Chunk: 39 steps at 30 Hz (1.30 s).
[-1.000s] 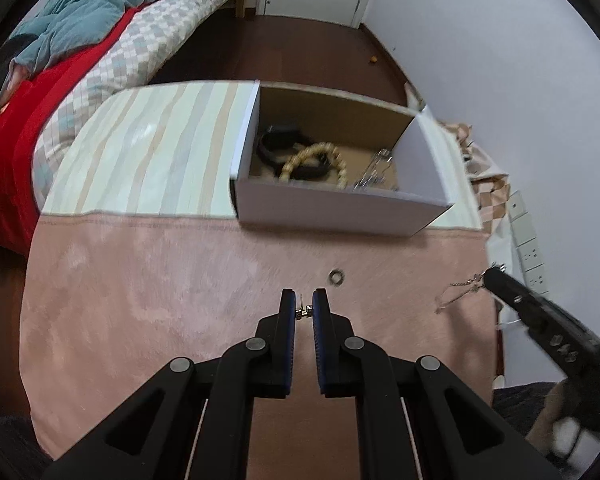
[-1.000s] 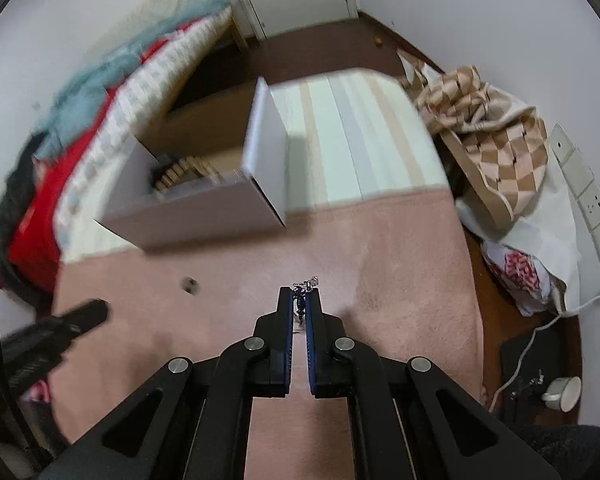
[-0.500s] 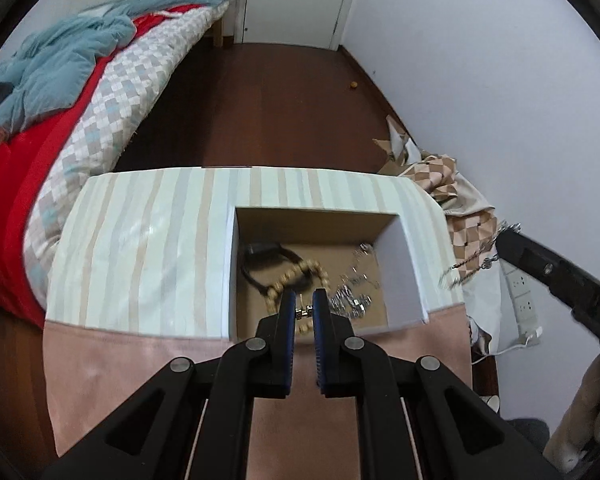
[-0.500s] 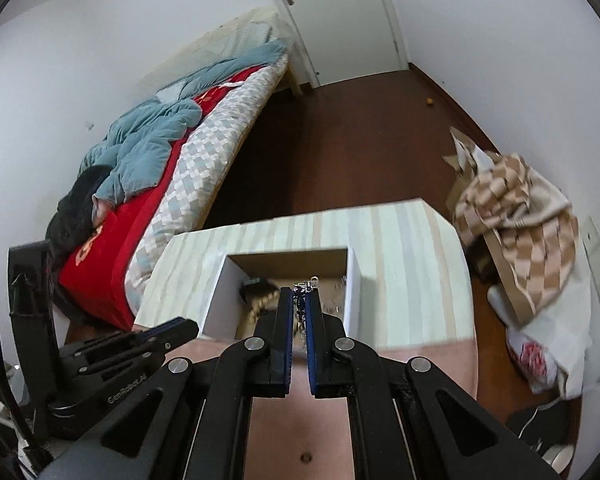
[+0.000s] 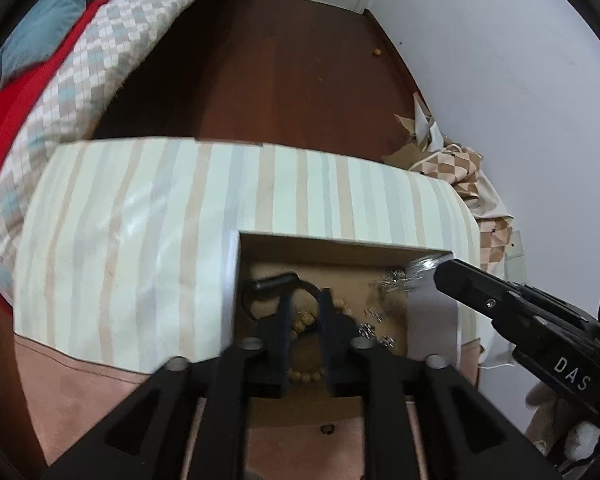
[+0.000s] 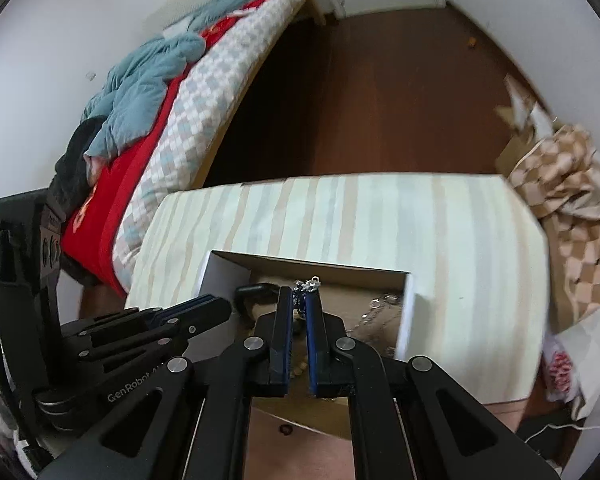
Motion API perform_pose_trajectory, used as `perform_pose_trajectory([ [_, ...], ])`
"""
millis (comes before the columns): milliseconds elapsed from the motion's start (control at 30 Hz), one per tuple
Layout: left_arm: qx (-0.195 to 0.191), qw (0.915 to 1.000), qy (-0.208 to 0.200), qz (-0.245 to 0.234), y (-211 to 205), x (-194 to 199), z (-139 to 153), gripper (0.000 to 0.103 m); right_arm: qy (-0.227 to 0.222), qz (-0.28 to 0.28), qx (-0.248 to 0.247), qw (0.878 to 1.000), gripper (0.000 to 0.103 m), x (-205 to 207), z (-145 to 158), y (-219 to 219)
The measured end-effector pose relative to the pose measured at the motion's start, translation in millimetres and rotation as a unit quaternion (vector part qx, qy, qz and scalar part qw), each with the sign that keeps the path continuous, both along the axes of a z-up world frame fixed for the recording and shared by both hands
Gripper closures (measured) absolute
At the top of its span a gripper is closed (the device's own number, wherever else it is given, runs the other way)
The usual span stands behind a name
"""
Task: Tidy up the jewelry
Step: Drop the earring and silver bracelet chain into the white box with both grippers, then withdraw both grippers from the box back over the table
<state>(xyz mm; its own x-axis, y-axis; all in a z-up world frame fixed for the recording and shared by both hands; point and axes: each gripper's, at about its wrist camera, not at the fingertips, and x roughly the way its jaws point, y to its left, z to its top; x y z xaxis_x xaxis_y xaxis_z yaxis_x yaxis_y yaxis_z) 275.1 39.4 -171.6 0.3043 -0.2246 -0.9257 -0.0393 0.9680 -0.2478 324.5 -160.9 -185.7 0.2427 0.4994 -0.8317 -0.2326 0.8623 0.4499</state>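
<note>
An open cardboard box (image 5: 236, 280) (image 6: 408, 312) sits on the striped table. Inside lie a wooden bead bracelet (image 5: 304, 320), a black band (image 5: 272, 282) and silver chains (image 5: 392, 280). My left gripper (image 5: 305, 304) is over the box with its fingers slightly apart; nothing shows between them. My right gripper (image 6: 299, 300) is shut on a small silver earring (image 6: 306, 285) above the box, its chain blurred at the box's right wall. The right gripper (image 5: 444, 274) shows in the left wrist view at the box's right rim. The left gripper (image 6: 204, 308) shows in the right wrist view.
A small ring (image 5: 326, 429) lies on the pink cloth (image 5: 68, 396) near the box's front. A bed (image 5: 80, 52) stands at the left, checked fabric and cardboard (image 6: 572, 184) at the right. A brown floor lies beyond the striped table (image 6: 380, 220).
Both grippers moved forward and down over the box. The left gripper's fingers have opened and the small piece it held is gone from between them. The right gripper still holds its earring.
</note>
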Motion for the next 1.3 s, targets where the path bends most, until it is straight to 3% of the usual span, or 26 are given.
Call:
perform_pose_trajectory([
  [33,0.005,1.0000,-0.005,0.001,0,0,2,0.043,0.001,-0.004,0.000,1.000,0.091,2,-2,-1],
  [67,0.007,0.9999,-0.011,0.004,2,1,5,0.022,0.003,-0.006,0.004,1.000,0.085,2,-2,-3],
  [133,0.009,0.9997,-0.022,0.007,5,2,10,0.022,0.004,-0.017,0.011,1.000,0.048,1,-1,-9],
  [200,0.015,0.9996,-0.022,0.010,8,1,12,0.021,0.001,-0.026,0.013,1.000,0.046,-2,1,-14],
  [267,0.031,0.9991,-0.027,0.014,9,-2,15,0.009,-0.005,-0.036,0.005,0.999,0.046,-7,5,-20],
  [333,0.057,0.9975,-0.036,0.021,12,-6,19,0.004,-0.016,-0.047,-0.021,0.999,0.045,-14,9,-24],
  [400,0.093,0.9939,-0.052,0.028,12,-14,22,0.003,-0.033,-0.055,-0.066,0.996,0.039,-26,12,-27],
  [533,0.139,0.9870,-0.075,0.032,11,-35,24,0.001,-0.059,-0.066,-0.173,0.981,0.009,-46,14,-22],
  [600,0.147,0.9856,-0.076,0.035,10,-47,24,0.001,-0.069,-0.072,-0.201,0.975,0.005,-58,16,-18],
  [900,0.149,0.9835,-0.092,0.046,8,-91,48,0.001,-0.102,-0.094,-0.218,0.966,0.002,-109,45,-14],
  [1200,0.169,0.9707,-0.158,0.065,3,-151,109,0.001,-0.152,-0.116,-0.220,0.957,0.002,-167,103,-24],
  [1300,0.160,0.9704,-0.170,0.064,2,-166,128,0.001,-0.168,-0.123,-0.217,0.954,0.002,-185,124,-30],
])
